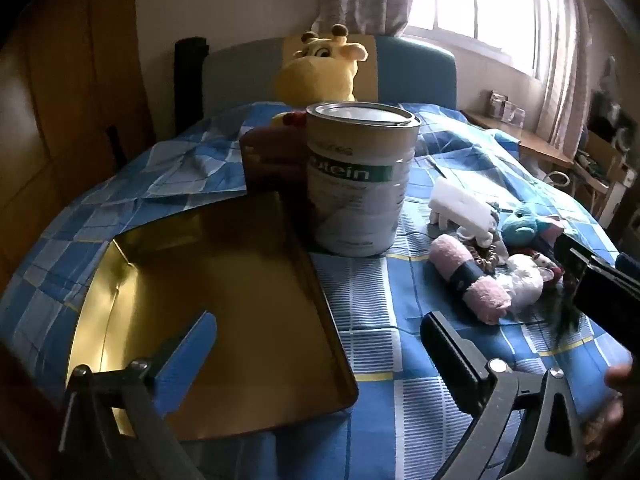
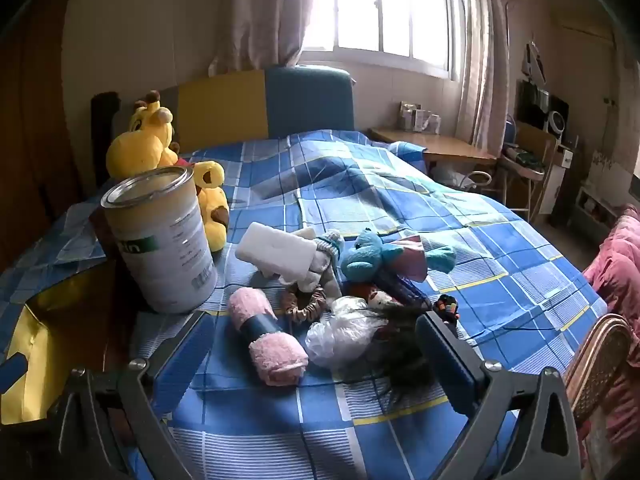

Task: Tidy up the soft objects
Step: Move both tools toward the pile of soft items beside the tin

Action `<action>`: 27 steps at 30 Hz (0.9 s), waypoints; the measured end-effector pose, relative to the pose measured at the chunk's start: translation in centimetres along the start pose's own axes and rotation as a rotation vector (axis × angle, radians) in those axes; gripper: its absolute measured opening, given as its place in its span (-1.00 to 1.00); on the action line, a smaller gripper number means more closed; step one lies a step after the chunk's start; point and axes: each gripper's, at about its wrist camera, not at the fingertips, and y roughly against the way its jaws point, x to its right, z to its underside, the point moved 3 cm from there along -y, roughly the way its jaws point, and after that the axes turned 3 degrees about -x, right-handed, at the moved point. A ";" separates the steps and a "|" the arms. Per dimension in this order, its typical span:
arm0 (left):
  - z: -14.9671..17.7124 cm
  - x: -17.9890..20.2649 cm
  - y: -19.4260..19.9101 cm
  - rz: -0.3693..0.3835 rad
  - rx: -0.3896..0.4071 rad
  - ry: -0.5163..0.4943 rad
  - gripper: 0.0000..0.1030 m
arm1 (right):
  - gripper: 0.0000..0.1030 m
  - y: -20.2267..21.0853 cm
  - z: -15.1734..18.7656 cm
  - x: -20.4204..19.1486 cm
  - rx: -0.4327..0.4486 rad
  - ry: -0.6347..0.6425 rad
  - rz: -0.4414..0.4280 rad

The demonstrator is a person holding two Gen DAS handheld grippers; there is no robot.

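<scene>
Lower centre of the right view: pink towel roll (image 2: pixel 267 339), soft, light; grip its dark band. Both my grippers (image 1: pixel 316 356) (image 2: pixel 312 350) wide, empty.

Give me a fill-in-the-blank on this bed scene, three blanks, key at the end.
1. The rolled pink towel is wrapped by a dark ____ band.
2. The gold rectangular metal tin lies ____, with nothing inside.
3. Both the left gripper and right gripper have their jaws ____.

Missing words: blue; open; open

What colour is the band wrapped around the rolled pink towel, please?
Dark navy blue, around the middle of the rolled pink towel; it shows best in the right wrist view.
</scene>
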 end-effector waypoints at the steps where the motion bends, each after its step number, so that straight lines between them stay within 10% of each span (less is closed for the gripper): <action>1: 0.0 0.0 0.1 0.001 0.003 -0.006 0.99 | 0.99 0.0 -0.1 -0.1 -0.001 0.000 0.000; 27: 0.3 -0.3 1.1 -0.007 0.041 -0.031 0.99 | 0.99 0.4 -0.6 -0.2 0.019 0.033 0.014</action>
